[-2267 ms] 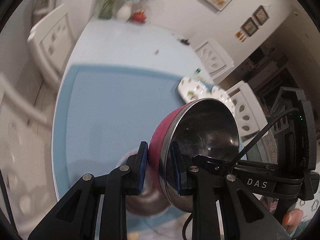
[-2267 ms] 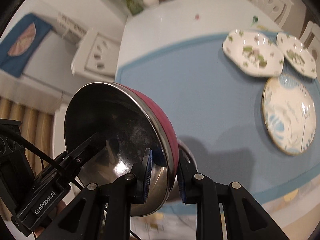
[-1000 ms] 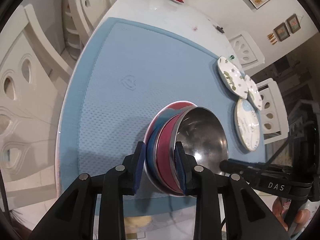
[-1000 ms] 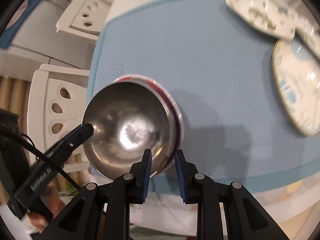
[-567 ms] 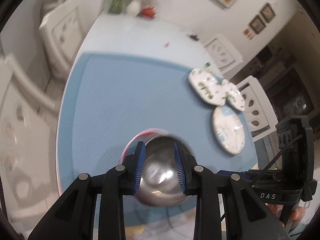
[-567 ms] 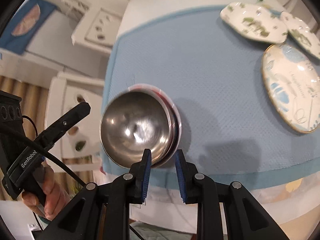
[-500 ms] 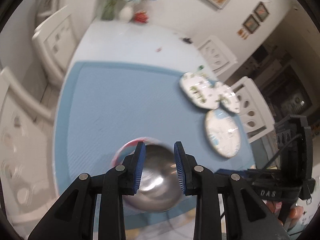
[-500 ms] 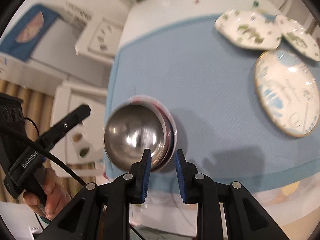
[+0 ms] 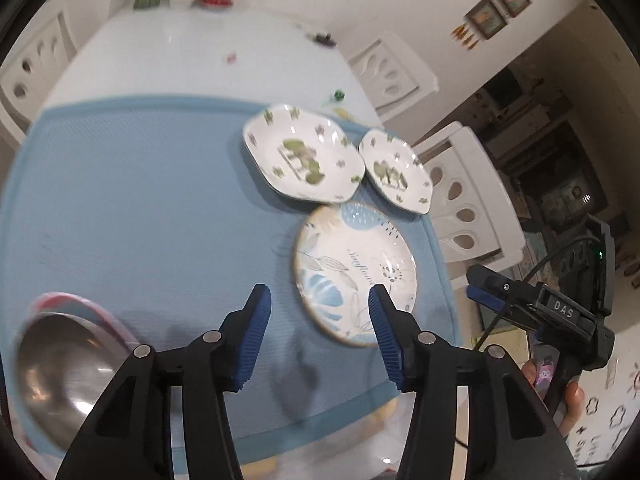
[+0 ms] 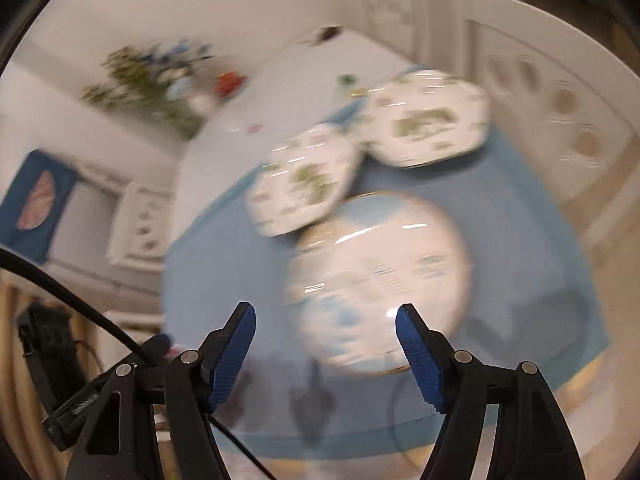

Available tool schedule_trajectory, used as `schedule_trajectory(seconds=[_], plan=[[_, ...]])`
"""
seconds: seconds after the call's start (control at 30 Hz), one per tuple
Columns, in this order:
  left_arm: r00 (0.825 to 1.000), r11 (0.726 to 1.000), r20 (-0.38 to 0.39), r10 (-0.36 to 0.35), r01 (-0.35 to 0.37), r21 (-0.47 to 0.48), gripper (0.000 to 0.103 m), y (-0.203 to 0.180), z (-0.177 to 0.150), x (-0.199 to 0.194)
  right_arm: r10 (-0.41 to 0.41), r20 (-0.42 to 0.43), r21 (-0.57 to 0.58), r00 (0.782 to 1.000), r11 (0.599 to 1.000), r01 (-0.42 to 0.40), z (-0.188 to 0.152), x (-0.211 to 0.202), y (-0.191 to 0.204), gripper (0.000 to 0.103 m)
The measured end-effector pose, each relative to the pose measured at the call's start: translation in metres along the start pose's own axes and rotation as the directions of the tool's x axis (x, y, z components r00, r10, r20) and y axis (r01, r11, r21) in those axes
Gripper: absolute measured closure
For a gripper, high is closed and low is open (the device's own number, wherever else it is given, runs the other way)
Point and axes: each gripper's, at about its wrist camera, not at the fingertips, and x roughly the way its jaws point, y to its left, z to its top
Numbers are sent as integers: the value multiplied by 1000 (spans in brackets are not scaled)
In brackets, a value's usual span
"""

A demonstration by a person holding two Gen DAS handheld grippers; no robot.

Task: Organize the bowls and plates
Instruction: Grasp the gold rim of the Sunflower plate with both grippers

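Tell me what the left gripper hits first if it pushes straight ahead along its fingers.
Probably the round blue-and-white leaf-patterned plate: the open left gripper points at its near-left rim, over the blue mat. Depth is unclear, so it might touch mat first.

Left gripper [image 9: 318,322] gapes, empty, over the blue mat [image 9: 140,208]; steel bowl [image 9: 60,372] at eight o'clock; round plate [image 9: 356,272] at four.
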Motion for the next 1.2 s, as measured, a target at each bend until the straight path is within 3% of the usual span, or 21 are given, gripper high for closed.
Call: schedule_trajectory(seconds=[0.07, 0.2, 0.33, 0.57, 0.63, 0.7, 1.07, 1.2], plan=[[999, 999, -24, 25, -26, -26, 54, -7, -1, 26, -62, -26, -9, 998, 998, 62, 12, 11, -30, 33], [998, 996, -24, 62, -63, -70, 54, -15, -9, 65, -113, -64, -57, 992, 992, 110, 28, 33, -68, 33], [996, 990, -16, 83, -84, -113, 54, -13, -16, 94, -99, -82, -109, 992, 990, 90, 37, 52, -83, 33], [994, 983, 18, 106, -102, -152, 54, -6, -23, 117, -73, -91, -219, 993, 974, 52, 42, 86, -84, 41], [992, 979, 25, 125, -119, -167, 54, -3, -25, 124, -76, -90, -229, 993, 972, 53, 43, 98, -87, 56], [987, 975, 49, 153, -142, -173, 54, -1, -26, 127, -70, -87, -246, 994, 968, 47, 43, 106, -89, 60], [989, 967, 81, 123, -101, -233, 57, 12, -26, 145, -38, -51, -340, 998, 940, 18, 42, 123, -85, 62], [986, 970, 94, 140, -117, -213, 57, 7, -30, 147, -29, -28, -347, 999, 938, 17, 43, 126, -84, 62]])
